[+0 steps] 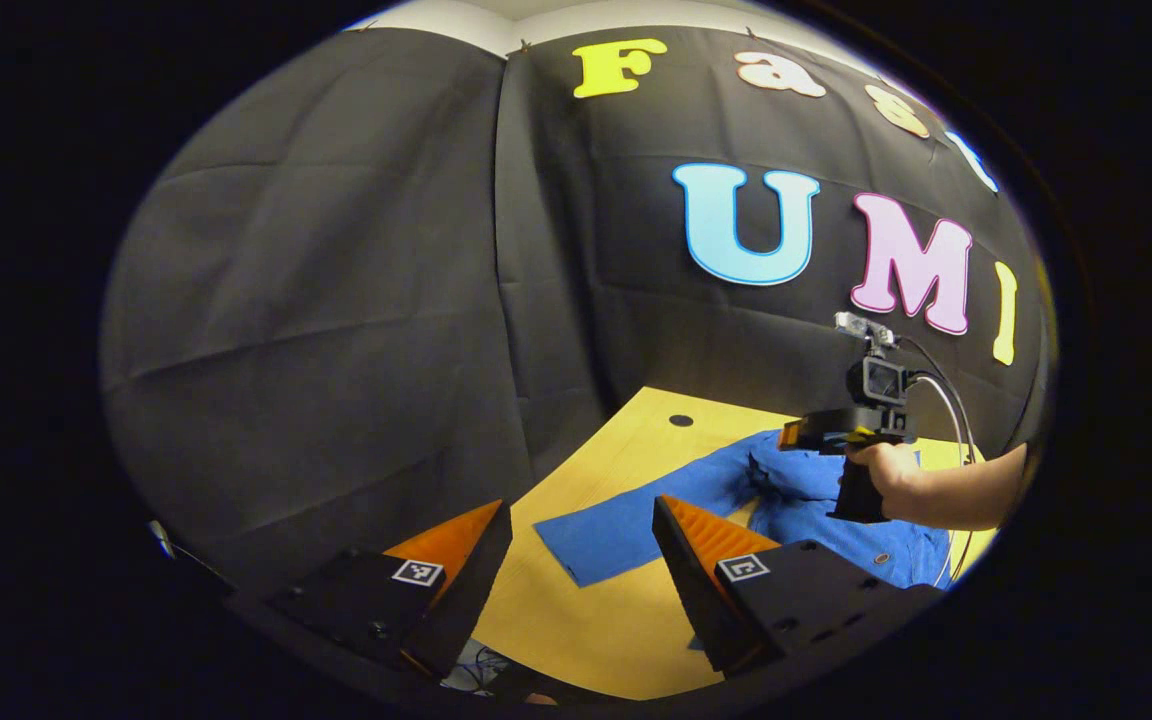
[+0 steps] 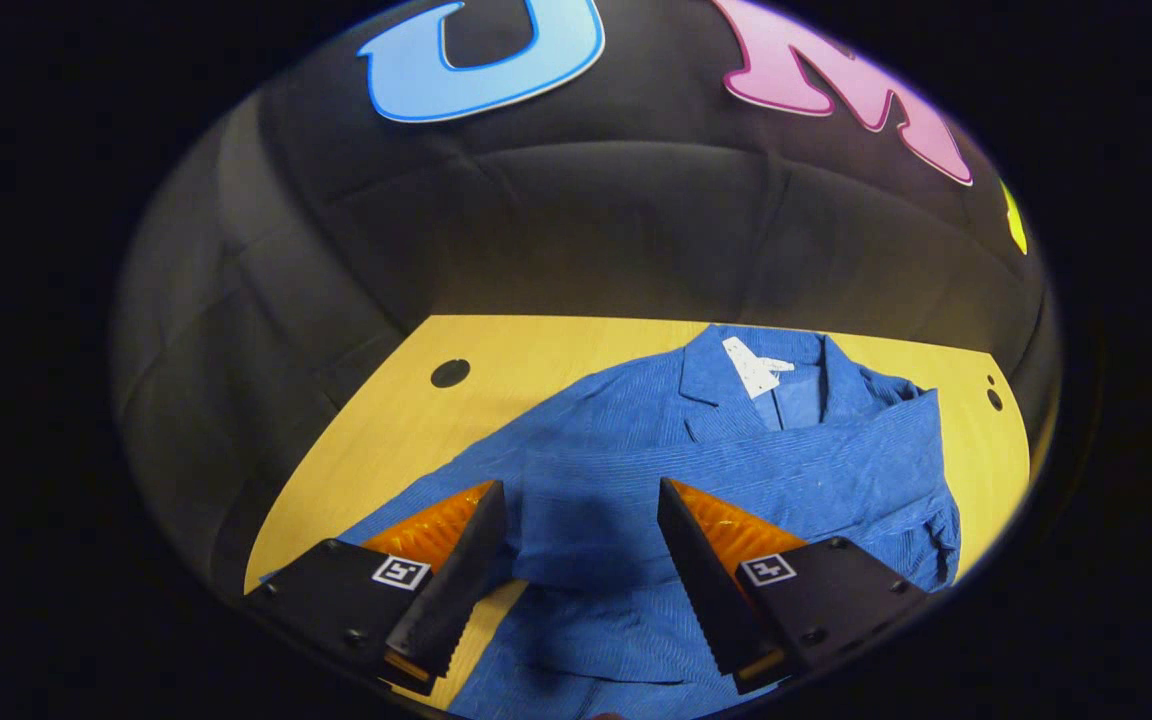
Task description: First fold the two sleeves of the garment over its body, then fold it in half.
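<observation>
Holding both grippers above the blue garment (image 2: 736,450), fingers spread wide, nothing gripped.

Your right gripper (image 2: 581,560) hangs over the shirt body; one sleeve (image 2: 736,475) already lies folded across the chest, collar (image 2: 751,375) toward the booth wall (image 2: 586,230), and its fingers (image 2: 456,560) stand apart with cloth visible between them, not pinched. Your left gripper (image 1: 581,560) sits off to the side over bare worktop (image 1: 596,620); the other sleeve (image 1: 626,525) lies stretched flat ahead of it, unfolded. From that side, your hand (image 1: 891,475) and the right gripper (image 1: 836,430) stand over the garment. A round hole (image 2: 450,373) in the worktop lies beside the shirt, well apart from it.
</observation>
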Tool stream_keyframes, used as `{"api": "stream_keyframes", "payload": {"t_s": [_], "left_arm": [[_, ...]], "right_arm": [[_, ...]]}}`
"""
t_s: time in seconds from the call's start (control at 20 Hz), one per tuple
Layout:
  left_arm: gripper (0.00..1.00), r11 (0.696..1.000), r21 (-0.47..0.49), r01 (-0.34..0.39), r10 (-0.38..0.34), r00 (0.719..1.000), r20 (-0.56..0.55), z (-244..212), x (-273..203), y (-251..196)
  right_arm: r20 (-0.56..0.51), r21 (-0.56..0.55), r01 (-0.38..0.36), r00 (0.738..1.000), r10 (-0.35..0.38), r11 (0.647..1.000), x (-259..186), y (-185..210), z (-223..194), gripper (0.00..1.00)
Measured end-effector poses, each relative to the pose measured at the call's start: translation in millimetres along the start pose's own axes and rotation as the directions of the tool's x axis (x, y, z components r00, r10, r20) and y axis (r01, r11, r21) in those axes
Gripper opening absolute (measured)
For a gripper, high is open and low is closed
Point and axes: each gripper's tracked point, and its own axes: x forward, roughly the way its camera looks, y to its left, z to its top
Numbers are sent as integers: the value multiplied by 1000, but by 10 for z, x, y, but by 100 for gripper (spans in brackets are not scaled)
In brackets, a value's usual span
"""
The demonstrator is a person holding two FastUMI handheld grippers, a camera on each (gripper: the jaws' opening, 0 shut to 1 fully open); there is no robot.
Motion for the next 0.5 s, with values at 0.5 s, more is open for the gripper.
{"api": "stream_keyframes", "payload": {"t_s": [0.5], "left_arm": [[83, 950, -299, -94, -19, 935, -353, -1061, 1141, 138]], "right_arm": [[148, 34, -47, 988, 42, 998, -919, -272, 331, 96]]}}
